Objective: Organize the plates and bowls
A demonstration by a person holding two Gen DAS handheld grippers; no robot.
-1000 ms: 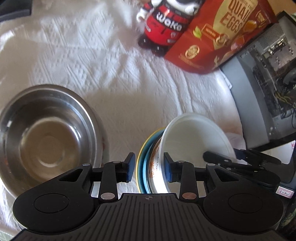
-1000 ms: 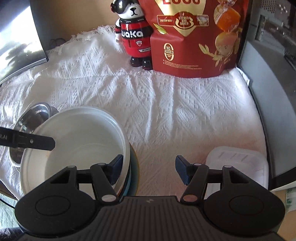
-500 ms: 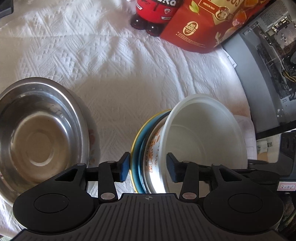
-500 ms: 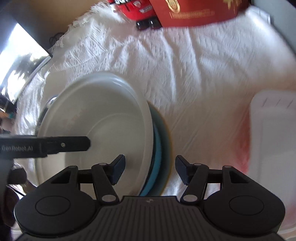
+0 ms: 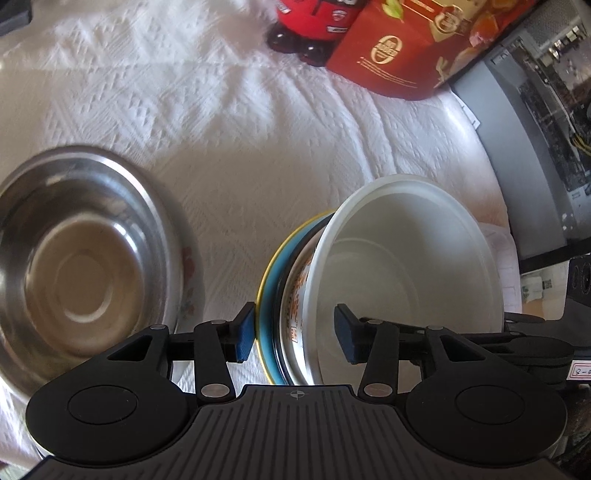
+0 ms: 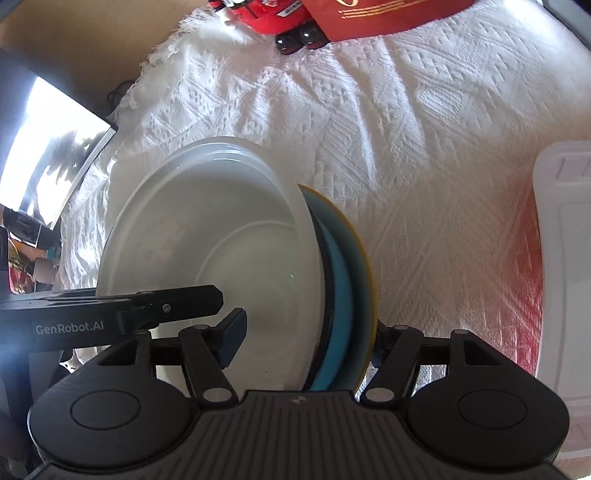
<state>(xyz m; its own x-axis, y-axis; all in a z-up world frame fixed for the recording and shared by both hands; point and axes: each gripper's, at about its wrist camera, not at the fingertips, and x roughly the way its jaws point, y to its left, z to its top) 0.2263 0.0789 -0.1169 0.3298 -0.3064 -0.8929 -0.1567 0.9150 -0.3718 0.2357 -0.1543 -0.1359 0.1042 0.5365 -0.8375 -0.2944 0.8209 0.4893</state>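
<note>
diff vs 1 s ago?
The right hand-held gripper has closed in around the rims of the white bowl and blue plate. The left hand-held gripper still straddles the same stack. The steel bowl stays put on the cloth.

You're in a home room, improvised table setup: white knitted tablecloth [image 6: 388, 122], red snack bag [image 5: 410, 48], red toy figure [image 5: 314, 33], open PC case [image 5: 535, 92] at the side, monitor [image 6: 48, 155], steel bowl [image 5: 77, 258] on cloth
</note>
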